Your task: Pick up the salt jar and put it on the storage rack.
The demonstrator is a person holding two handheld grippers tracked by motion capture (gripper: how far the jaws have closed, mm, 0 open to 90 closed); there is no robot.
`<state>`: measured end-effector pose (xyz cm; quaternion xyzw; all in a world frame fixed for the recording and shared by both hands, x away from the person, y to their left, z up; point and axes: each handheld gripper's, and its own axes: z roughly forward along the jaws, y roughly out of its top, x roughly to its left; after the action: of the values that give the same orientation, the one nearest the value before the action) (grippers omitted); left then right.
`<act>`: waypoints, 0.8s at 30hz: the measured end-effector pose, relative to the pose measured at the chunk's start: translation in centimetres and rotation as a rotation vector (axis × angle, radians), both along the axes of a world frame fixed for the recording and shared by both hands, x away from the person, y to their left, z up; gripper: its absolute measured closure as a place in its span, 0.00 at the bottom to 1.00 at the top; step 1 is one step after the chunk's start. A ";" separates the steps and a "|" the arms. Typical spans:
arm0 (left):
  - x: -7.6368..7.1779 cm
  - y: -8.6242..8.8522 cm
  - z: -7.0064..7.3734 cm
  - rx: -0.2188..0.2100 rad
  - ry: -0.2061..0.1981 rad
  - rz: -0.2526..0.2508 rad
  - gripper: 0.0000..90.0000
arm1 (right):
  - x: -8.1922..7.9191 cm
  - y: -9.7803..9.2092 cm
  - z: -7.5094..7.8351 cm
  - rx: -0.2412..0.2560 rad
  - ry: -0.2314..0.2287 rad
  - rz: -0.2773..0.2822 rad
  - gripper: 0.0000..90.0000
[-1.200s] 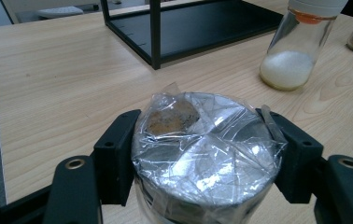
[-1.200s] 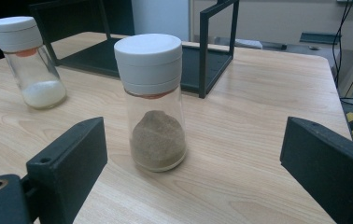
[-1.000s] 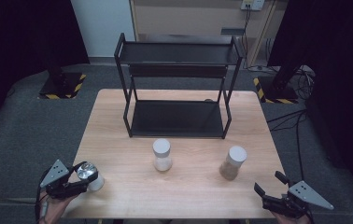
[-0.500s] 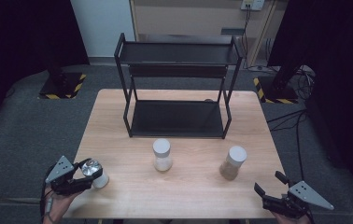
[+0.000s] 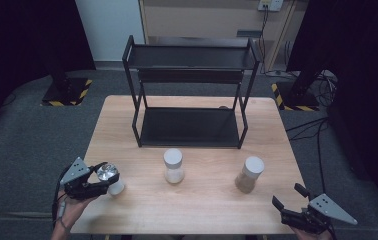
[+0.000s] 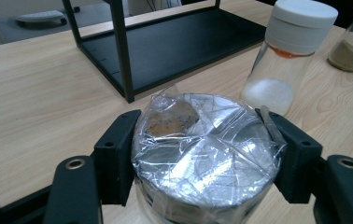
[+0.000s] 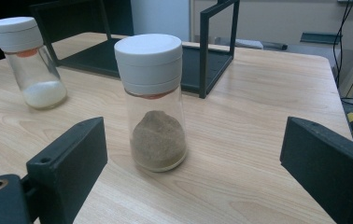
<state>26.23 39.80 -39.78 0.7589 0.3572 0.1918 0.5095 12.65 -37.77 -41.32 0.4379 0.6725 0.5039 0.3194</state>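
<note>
Here: wood table point(image 5: 202, 200), grey carpet point(image 5: 27, 150); left claw point(image 5: 108, 184) clamps foil-topped jar point(image 6: 202, 154); right claw point(image 5: 287, 206) wide.

This looks like a lab or test room set up for recordings, not a home. A plain light-wood counter point(image 5: 197, 200) stands alone on grey carpet point(image 5: 32, 150). Behind the counter, dark curtains point(image 5: 27, 40) hang to either side, and black stand bases edged with yellow-and-black hazard tape point(image 5: 67, 95) sit on the carpet at both far corners. Loose cables point(image 5: 317, 125) trail over the carpet to the right of the counter, and a wall socket point(image 5: 270, 5) sits on the wall beyond it.
</note>
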 end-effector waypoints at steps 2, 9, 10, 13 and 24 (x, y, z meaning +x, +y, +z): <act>0.4 -0.5 0.3 0.009 -0.002 -0.007 0.37 | 0.0 0.0 0.0 -0.001 0.000 0.000 0.08; 1.9 -2.1 1.3 0.014 -0.001 -0.031 0.37 | 0.0 0.0 0.0 0.000 0.001 0.000 0.08; 2.1 -2.4 1.5 0.017 -0.002 -0.032 0.37 | 0.0 0.0 0.0 0.001 0.000 0.000 0.08; 3.0 -3.3 2.0 0.022 0.000 -0.035 0.37 | 0.0 -0.1 0.0 0.002 0.000 0.001 0.08; 5.3 -5.6 3.0 0.030 0.000 -0.055 0.37 | 0.0 -0.1 -0.1 0.006 -0.001 0.003 0.08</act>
<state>31.52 34.18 -36.80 0.7762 0.3333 0.1829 0.5030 12.65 -37.88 -41.37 0.4378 0.6715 0.5065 0.3178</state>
